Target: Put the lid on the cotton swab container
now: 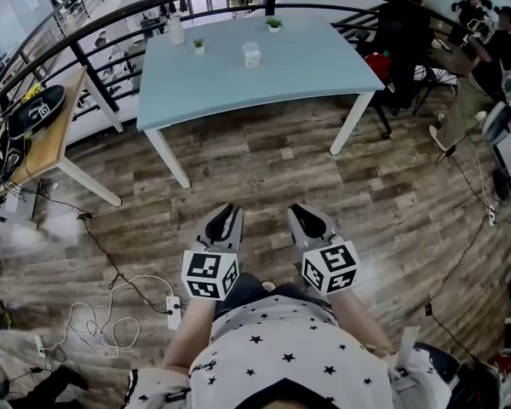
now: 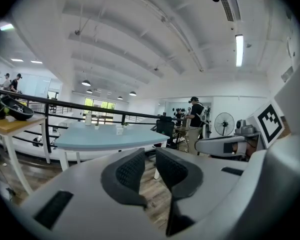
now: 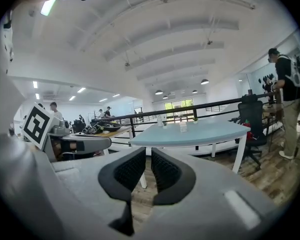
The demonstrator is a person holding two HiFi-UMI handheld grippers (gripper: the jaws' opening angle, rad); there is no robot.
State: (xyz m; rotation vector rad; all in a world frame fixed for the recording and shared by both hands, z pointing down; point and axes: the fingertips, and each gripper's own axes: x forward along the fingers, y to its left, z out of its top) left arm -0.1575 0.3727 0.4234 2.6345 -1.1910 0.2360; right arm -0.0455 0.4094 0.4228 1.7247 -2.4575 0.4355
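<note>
**Head view.** You stand on the wood floor (image 1: 264,169), well apart from the pale blue worktop (image 1: 315,66). Your left gripper (image 1: 225,214) and right gripper (image 1: 304,215) are held side by side close to your body. Both point toward that worktop and neither is near any object. A small white container (image 1: 252,55) stands toward the far middle of the worktop, with a bottle (image 1: 177,31) and a small potted plant (image 1: 274,24) not far from it. It is probably the cotton swab container, but it is too small to confirm. No separate lid can be made out.

**Left gripper view.** The jaws stand slightly parted, with only floor showing through the narrow gap. Nothing is held. The white container sits far off on the worktop.

**Right gripper view.** Same finding: the jaws are a little apart and empty, and the container is far ahead.

**Assessment.** In my judgement the task has not begun. Nothing is grasped and the lid is not yet located. You still have to approach the worktop, find and pick up the lid, and seat it on the container.
</note>
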